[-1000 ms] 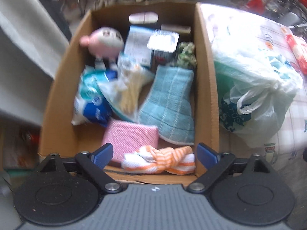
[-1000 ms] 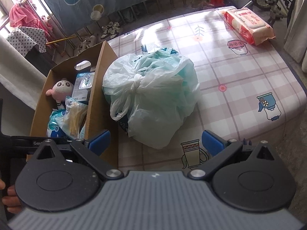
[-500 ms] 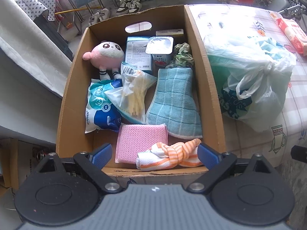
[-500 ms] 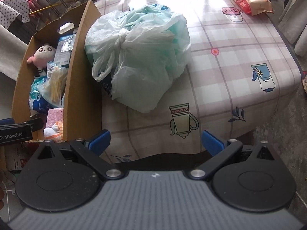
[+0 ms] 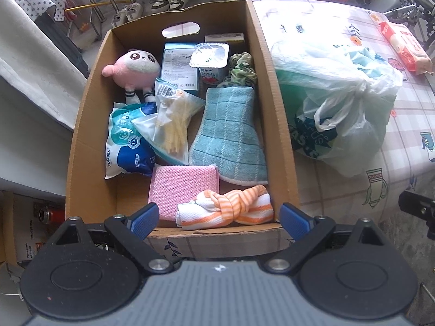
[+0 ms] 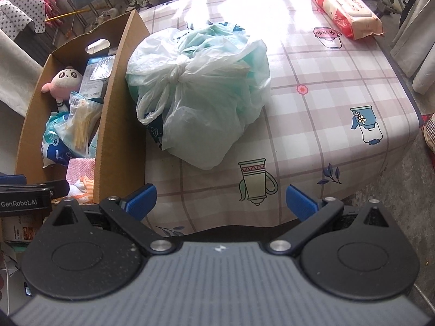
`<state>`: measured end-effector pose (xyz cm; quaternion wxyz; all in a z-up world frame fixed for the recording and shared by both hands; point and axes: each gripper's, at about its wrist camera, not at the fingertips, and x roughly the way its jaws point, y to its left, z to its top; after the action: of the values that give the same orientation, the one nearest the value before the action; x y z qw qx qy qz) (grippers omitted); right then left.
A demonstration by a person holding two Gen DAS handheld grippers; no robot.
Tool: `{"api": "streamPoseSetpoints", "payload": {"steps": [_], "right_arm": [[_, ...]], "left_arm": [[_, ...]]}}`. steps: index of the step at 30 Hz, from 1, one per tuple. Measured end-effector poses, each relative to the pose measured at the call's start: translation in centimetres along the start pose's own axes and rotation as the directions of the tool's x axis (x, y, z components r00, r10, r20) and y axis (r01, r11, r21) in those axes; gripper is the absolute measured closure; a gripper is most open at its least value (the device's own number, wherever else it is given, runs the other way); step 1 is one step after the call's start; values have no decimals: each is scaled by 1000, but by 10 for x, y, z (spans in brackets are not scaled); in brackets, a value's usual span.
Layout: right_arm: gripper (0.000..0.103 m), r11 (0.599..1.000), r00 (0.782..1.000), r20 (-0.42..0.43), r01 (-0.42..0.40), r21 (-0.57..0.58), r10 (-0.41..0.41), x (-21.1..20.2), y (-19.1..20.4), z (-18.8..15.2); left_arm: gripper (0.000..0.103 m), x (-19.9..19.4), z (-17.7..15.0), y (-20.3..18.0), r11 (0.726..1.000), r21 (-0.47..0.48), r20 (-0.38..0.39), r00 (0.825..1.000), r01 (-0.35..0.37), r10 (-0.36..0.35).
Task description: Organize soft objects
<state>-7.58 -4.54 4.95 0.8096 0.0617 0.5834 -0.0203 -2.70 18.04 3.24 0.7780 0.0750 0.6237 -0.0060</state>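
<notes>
Left gripper (image 5: 218, 217) and right gripper (image 6: 219, 199) both wide open, seemingly empty, level and side by side.

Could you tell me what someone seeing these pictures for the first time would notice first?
Probably the open cardboard box at the table's left edge, crammed with soft things: a pink panda plush at the back left, a teal checked cloth along the right wall, and an orange-striped knotted towel at the near end. Next, the big knotted plastic bag on the checked tablecloth, right beside the box. Both grippers, left and right, are open and empty.
</notes>
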Motion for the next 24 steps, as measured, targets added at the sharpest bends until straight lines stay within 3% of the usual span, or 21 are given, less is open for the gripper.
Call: {"api": "streamPoseSetpoints", "payload": {"steps": [24], "right_arm": [[1,1000,1000,-9,21,3,-21,1,-4,-2]], "left_arm": [[7,6,-9,-4,1000,-23,-54,998,12,-14]]}}
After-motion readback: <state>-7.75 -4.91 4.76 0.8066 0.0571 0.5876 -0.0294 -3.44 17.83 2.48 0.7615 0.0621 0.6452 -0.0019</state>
